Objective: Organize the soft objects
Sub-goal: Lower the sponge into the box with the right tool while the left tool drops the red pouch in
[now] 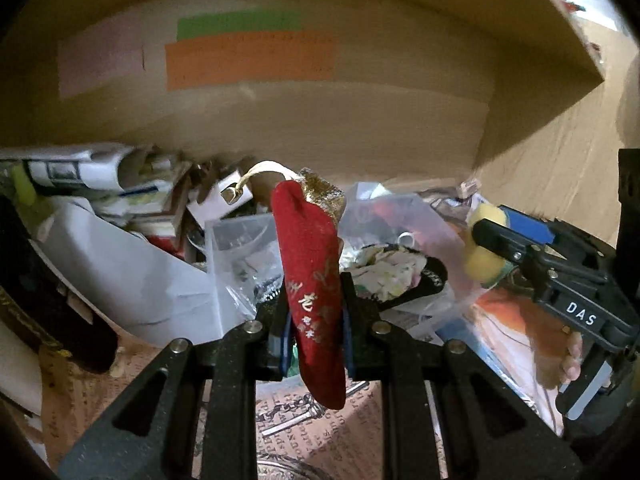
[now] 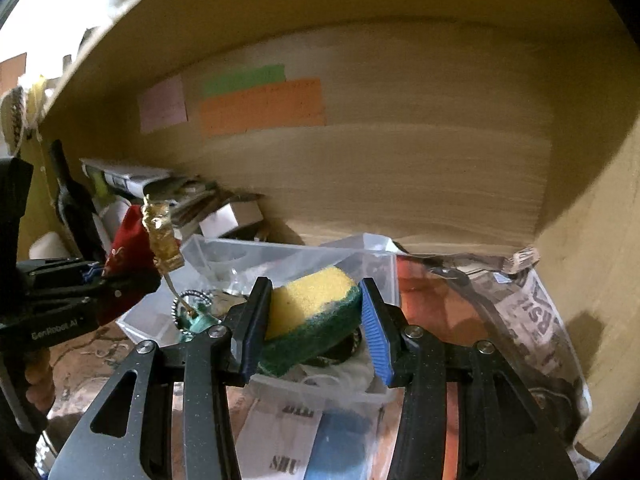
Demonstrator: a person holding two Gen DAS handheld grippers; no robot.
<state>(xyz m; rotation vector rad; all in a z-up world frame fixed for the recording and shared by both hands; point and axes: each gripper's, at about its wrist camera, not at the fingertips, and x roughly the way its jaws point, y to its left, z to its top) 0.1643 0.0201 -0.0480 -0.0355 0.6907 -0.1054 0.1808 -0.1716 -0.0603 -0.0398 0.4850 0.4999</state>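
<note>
My left gripper is shut on a red fabric pouch with gold lettering, a gold trim and a cream loop, held upright above the clutter. It also shows in the right wrist view at the left. My right gripper is shut on a yellow and green sponge, held over a clear plastic box. In the left wrist view the sponge and right gripper are at the right.
I am inside a wooden shelf compartment with coloured paper notes on the back wall. Papers and booklets pile at the back left. Clear plastic boxes, a crumpled printed bag and small trinkets cover the floor.
</note>
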